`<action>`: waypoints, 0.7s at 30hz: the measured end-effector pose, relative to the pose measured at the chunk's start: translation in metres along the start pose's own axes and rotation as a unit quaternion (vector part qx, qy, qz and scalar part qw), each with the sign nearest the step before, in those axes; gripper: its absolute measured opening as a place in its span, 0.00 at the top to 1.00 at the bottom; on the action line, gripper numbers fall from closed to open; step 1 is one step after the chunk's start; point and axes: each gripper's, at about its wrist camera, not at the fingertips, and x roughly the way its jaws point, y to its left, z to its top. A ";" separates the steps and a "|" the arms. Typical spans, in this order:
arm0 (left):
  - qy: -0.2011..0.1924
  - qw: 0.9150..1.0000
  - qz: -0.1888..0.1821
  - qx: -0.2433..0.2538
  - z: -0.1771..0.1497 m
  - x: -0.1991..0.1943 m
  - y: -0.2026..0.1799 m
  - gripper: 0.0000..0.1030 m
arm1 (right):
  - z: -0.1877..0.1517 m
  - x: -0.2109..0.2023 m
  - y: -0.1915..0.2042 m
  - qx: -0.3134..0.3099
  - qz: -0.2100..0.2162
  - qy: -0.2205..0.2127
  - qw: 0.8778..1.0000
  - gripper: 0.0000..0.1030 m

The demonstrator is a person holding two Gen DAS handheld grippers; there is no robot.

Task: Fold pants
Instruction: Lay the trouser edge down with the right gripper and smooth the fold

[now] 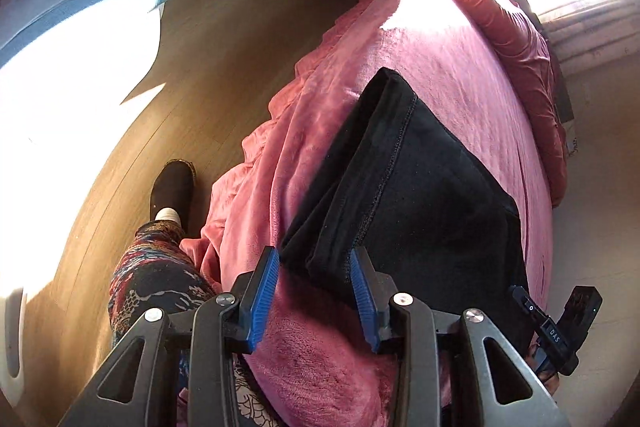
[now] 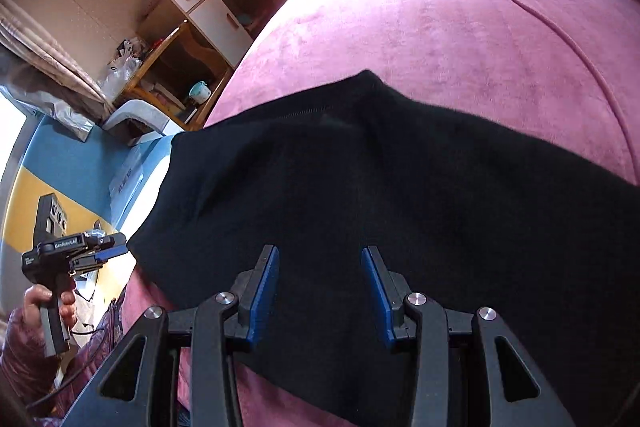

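Clearly the black pants (image 1: 420,187) lie already doubled into a thick dark slab on the pink blanket (image 1: 460,75), near the bed edge closest to the person, so the step in hand looks like setting up the next fold or squaring the stack. Taking the pants as the landmark and going from left to right: the left gripper (image 1: 314,291) hangs over the pants' near left corner with its blue pads parted and nothing pinched; the layered edge lies just ahead of the tips, the right pad close against it, with bare blanket showing between the jaws. In the right wrist view that same gripper (image 2: 116,251) sits at the pants' left edge, held in a hand (image 2: 48,307). Further right, the right gripper (image 2: 320,287) hovers over the middle of the pants (image 2: 360,187), jaws apart and empty, cloth spread beneath and beyond the tips; whether the pads brush the fabric I cannot tell. To do this well, I would have each gripper take all layers together at matching corners, bite low on the edge, and lift evenly so the seam (image 1: 394,163) stays straight and the stack does not slide on the plush blanket.
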 end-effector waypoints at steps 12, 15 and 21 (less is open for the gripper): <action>-0.072 0.994 0.006 0.084 0.000 -0.014 -0.025 0.95 | -0.040 0.002 0.010 0.004 0.027 0.025 0.999 0.57; -0.047 0.994 0.033 0.090 -0.002 0.000 -0.018 0.95 | -0.051 0.013 0.012 -0.006 0.019 0.043 0.999 0.57; -0.021 0.993 0.060 0.098 -0.010 0.014 -0.012 0.94 | -0.061 0.021 0.015 -0.012 0.012 0.043 0.999 0.56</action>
